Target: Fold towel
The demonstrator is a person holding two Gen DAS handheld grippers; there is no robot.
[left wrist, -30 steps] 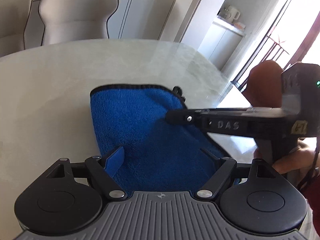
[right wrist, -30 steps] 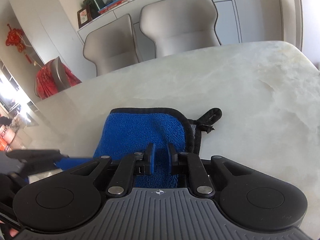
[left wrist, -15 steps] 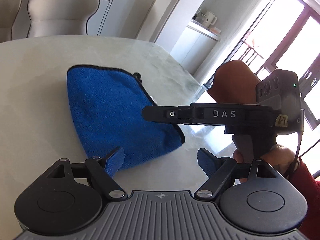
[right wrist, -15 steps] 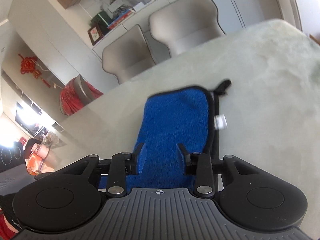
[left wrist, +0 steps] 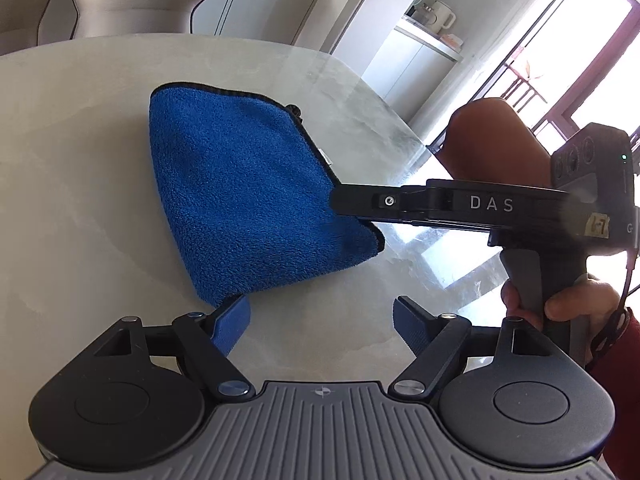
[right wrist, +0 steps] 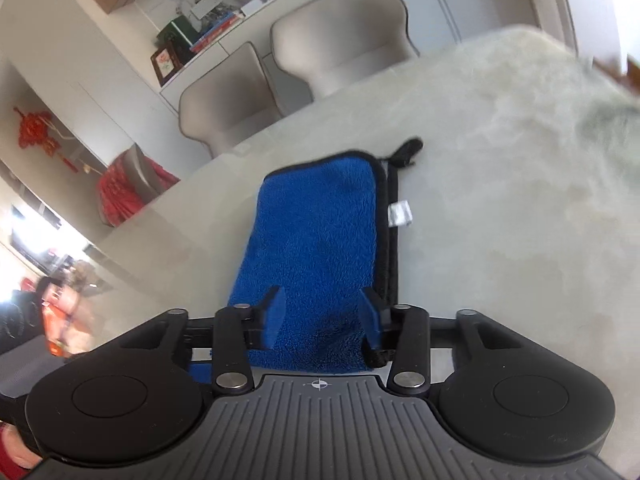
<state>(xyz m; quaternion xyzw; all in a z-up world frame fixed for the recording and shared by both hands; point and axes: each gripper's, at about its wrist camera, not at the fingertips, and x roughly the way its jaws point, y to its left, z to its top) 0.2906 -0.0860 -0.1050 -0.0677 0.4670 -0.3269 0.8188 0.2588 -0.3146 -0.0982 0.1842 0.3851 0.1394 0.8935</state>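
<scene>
A blue towel (left wrist: 244, 196) with black trim lies folded flat on the pale marble table (left wrist: 72, 200). It also shows in the right wrist view (right wrist: 320, 240), with a white tag (right wrist: 400, 213) and a black loop (right wrist: 408, 150) on its right edge. My left gripper (left wrist: 320, 322) is open and empty, just short of the towel's near corner. My right gripper (right wrist: 322, 316) is open, above the towel's near end, holding nothing. The right gripper also shows from the side in the left wrist view (left wrist: 344, 200), over the towel's right edge.
Two beige chairs (right wrist: 340, 28) stand at the table's far side. A cabinet with a jug (left wrist: 436, 20) and a bright window lie beyond the table's right edge. A red-draped chair (right wrist: 128, 188) stands at the left.
My right gripper has opened and let go of the towel, and both grippers have drawn back and up. The towel now lies flat by itself.
</scene>
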